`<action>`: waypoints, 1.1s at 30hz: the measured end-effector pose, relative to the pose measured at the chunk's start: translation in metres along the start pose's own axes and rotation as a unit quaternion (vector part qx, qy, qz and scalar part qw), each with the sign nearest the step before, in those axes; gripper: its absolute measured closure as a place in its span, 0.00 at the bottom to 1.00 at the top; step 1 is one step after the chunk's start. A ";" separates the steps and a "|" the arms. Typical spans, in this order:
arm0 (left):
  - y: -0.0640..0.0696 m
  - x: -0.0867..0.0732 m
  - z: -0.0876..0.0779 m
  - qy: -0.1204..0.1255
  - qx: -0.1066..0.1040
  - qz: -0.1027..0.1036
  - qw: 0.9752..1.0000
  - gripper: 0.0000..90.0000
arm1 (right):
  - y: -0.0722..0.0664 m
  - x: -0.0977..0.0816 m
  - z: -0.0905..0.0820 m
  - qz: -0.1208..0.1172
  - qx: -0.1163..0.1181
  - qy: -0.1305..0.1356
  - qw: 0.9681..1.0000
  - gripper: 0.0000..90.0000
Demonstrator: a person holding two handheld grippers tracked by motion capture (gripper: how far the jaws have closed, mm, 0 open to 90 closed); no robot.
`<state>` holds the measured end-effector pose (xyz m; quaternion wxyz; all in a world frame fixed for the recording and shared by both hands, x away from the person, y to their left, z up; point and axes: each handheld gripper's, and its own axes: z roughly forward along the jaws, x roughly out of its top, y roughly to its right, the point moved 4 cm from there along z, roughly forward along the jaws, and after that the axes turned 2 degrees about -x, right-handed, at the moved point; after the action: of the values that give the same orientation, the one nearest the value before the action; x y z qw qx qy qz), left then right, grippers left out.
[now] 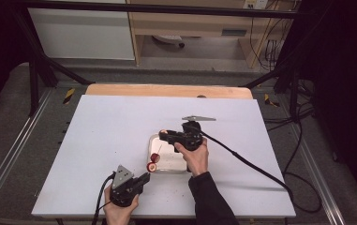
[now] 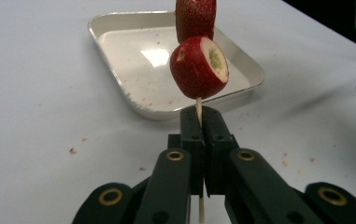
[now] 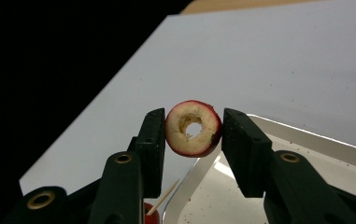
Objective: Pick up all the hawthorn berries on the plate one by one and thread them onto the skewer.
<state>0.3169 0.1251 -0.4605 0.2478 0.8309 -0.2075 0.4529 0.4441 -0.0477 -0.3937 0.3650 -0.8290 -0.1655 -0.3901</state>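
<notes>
Your left gripper [image 2: 202, 122] is clamped tight on the skewer [image 2: 198, 108], two cored fruits [image 2: 199, 67] already threaded, held over the tray [image 2: 133, 100] edge. Your right gripper [image 3: 193, 130], part open, pinches a third cored fruit [image 3: 193, 128] above the tray. Threading it remains.

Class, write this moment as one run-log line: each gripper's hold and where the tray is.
left gripper: shut on skewer with two fruits | right gripper: shut on cored fruit | tray: on table
</notes>
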 end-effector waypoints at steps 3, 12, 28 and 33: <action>0.008 0.003 0.002 0.007 -0.004 0.001 1.000 0.99 | 0.006 -0.005 -0.014 0.012 0.017 0.043 0.999 0.68; 0.025 0.009 0.007 0.027 -0.018 -0.002 0.999 0.99 | 0.018 -0.017 -0.039 0.036 0.027 0.113 0.993 0.68; 0.029 0.011 0.010 0.032 -0.025 -0.018 0.999 0.99 | 0.018 -0.027 -0.034 0.046 0.038 0.125 0.990 0.68; 0.028 0.011 0.011 0.030 -0.025 -0.022 0.999 0.99 | 0.018 -0.029 -0.033 0.045 0.038 0.122 0.991 0.68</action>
<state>0.3130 0.0949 -0.4495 0.2844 0.8151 -0.1928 0.4665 0.4184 -0.0840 -0.4099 0.4312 -0.7671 -0.0966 -0.4650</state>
